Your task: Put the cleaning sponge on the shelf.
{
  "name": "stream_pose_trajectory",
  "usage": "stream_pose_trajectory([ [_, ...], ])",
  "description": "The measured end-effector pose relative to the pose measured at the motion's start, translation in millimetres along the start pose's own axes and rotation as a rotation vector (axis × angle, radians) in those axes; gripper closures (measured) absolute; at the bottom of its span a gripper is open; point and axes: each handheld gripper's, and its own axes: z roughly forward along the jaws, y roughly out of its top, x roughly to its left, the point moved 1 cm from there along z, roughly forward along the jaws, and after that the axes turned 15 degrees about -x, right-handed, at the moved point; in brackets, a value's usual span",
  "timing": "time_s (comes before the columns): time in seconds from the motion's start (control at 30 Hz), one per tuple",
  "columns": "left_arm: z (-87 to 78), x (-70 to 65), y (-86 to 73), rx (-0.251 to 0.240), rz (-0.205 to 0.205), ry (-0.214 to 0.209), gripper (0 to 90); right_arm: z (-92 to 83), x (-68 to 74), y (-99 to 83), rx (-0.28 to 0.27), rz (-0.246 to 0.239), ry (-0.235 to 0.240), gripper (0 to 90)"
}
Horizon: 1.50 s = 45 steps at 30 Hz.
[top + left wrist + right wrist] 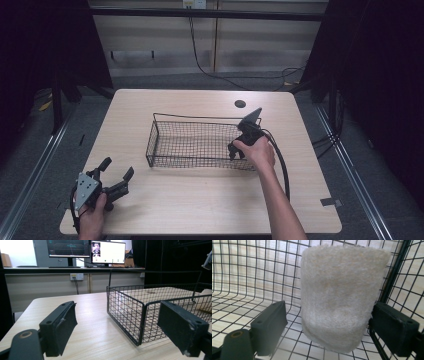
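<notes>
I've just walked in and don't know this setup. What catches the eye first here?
A black wire basket sits in the middle of the wooden table. The right tool reaches into its right end, where a rolled cream towel stands between its open jaws. The left tool waits open near the table's front left corner.

A cream fluffy towel roll (339, 297) stands inside the black wire basket (249, 277).
</notes>
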Motion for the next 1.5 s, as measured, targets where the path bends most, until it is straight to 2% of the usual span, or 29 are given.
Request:
stream_pose_trajectory([
  [0.2,-0.2,0.1,0.1,0.0,0.003,0.007,15.3,-5.7,-0.5,0.1,-0.022,0.009,0.013,15.3],
  [0.37,0.3,-0.3,-0.1,-0.001,-0.005,-0.003,15.3,-9.7,-1.2,-0.8,-0.022,-0.011,0.037,15.2],
  [0.4,0.0,-0.1,0.0,-0.002,0.001,0.009,15.3,-10.2,-1.2,-1.0,-0.03,-0.01,0.038,15.2],
  [0.5,0.0,-0.2,0.0,-0.003,0.001,0.009,15.3,-13.9,-1.7,-0.9,-0.04,-0.005,0.052,15.2],
  [0.6,-0.1,-0.1,0.0,-0.001,0.003,0.009,15.3,-17.4,-4.3,-2.0,-0.05,-0.024,0.068,15.3],
  [1.0,0.0,-0.2,0.0,-0.003,0.001,0.01,15.3,-30.6,-10.3,-4.6,-0.091,-0.037,0.111,17.4],
  [1.07,0.0,-0.3,0.0,-0.003,0.001,0.008,15.3,-32.1,-10.7,-5.0,-0.092,-0.044,0.113,17.4],
  [1.13,0.0,-0.2,0.0,-0.003,0.001,0.009,15.4,-34.6,-10.7,-6.0,-0.101,-0.058,0.134,17.4],
  [1.2,0.0,-0.2,0.0,-0.003,0.002,0.009,15.4,-38.5,-9.7,-8.0,-0.127,-0.098,0.168,15.3],
  [1.33,0.0,-0.3,0.0,-0.003,0.001,0.009,15.4,-43.3,-10.5,-10.1,-0.145,-0.114,0.187,16.2],
  [1.5,0.0,-0.3,0.0,-0.003,0.001,0.009,15.4,-52.6,-14.3,-14.1,-0.193,-0.141,0.211,21.9],
])
